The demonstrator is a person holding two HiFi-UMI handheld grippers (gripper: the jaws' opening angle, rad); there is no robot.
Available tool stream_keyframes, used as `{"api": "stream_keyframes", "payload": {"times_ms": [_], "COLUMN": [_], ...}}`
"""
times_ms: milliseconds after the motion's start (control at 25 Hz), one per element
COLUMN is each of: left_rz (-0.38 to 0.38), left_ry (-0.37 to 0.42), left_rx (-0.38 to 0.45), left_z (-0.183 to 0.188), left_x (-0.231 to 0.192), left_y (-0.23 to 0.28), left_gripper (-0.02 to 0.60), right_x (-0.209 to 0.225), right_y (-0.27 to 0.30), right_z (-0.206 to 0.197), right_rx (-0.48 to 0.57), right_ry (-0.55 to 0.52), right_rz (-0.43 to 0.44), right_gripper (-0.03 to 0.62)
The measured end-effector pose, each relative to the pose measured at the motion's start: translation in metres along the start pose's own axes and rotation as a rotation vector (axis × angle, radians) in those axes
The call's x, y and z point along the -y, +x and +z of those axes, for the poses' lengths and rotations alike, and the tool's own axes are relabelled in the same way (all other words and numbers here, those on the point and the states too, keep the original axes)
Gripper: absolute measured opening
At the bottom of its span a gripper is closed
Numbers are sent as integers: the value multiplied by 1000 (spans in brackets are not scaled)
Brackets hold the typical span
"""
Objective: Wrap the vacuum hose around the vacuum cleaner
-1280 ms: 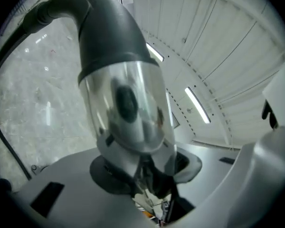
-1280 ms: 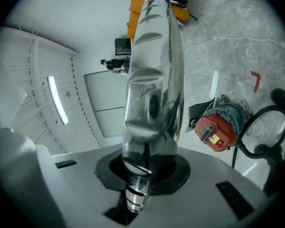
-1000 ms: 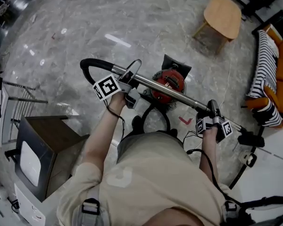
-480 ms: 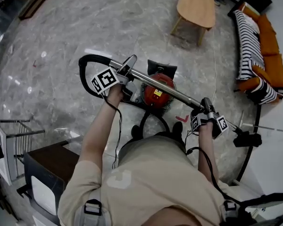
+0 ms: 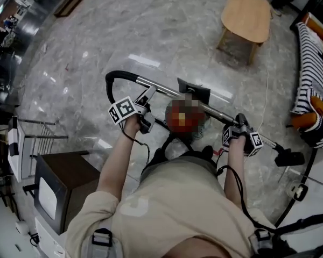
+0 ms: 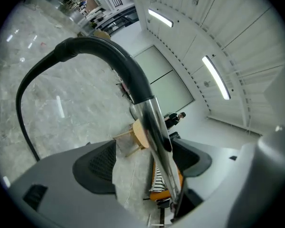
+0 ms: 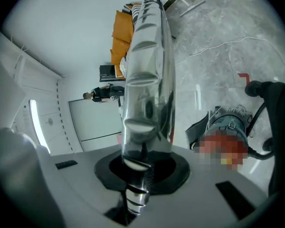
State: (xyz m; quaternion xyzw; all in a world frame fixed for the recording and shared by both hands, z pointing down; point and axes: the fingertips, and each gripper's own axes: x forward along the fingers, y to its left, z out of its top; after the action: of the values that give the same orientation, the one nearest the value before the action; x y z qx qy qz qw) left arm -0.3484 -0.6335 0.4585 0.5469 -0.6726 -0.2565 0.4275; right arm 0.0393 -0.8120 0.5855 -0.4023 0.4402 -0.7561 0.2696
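On floor before person: vacuum cleaner, under mid-wand. Wand lies long axis upper-left to lower-right, across both grippers. Hose curves off wand's left end, just beyond left gripper, the nearer one. Its jaws are opening, wand between, unclamped. Right gripper clamped on wand's other end.

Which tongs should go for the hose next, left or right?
Left, likely. The left tongs are opening around the metal tube, near the black hose bend; the right tongs are clamped on the tube, holding it.

l gripper jaws opening, metal tube btwn them, black curved handle above.
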Motion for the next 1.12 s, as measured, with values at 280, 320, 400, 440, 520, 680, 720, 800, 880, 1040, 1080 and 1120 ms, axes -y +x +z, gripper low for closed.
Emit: {"api": "stream_keyframes", "payload": {"times_ms": [280,320,400,440,520,680,720,800,880,1040,1080,1120], "left_rz": [185,196,210,211,192,123,111,94,99,144,152,156], "left_ry": [-119,-127,-93,-72,-50,20,43,54,29,24,31,38], "left_rx": [131,117,54,21,-35,-153,-194,-283,-372,-536,-574,-610], "left_z": [-37,-43,-52,-54,-50,-15,-5,2,-13,-74,-91,-107], "left_x": [-50,-58,-71,-77,-93,-137,-147,-166,-185,-214,-216,-215], "left_y": [-76,-84,-91,-91,-87,-66,-63,-61,-64,-69,-66,-61], "left_gripper": [362,362,362,362,362,362,362,362,362,362,362,362], "right_x": [-26,-29,-37,-40,-45,-43,-41,-44,-52,-52,-48,-43], "right_y": [72,80,96,104,119,147,151,158,165,182,185,187], "right_z": [8,3,-9,-16,-30,-63,-69,-75,-73,-52,-39,-25], "right_rx": [-78,-83,-79,-70,-42,40,71,142,201,257,270,285], "right_ry": [-19,-24,-38,-46,-70,-94,-91,-95,-102,-86,-80,-73], "right_rz": [-3,-4,-4,-3,1,13,15,23,27,48,55,58], "right_gripper": [58,58,58,58,58,58,58,58,58,58,58,58]}}
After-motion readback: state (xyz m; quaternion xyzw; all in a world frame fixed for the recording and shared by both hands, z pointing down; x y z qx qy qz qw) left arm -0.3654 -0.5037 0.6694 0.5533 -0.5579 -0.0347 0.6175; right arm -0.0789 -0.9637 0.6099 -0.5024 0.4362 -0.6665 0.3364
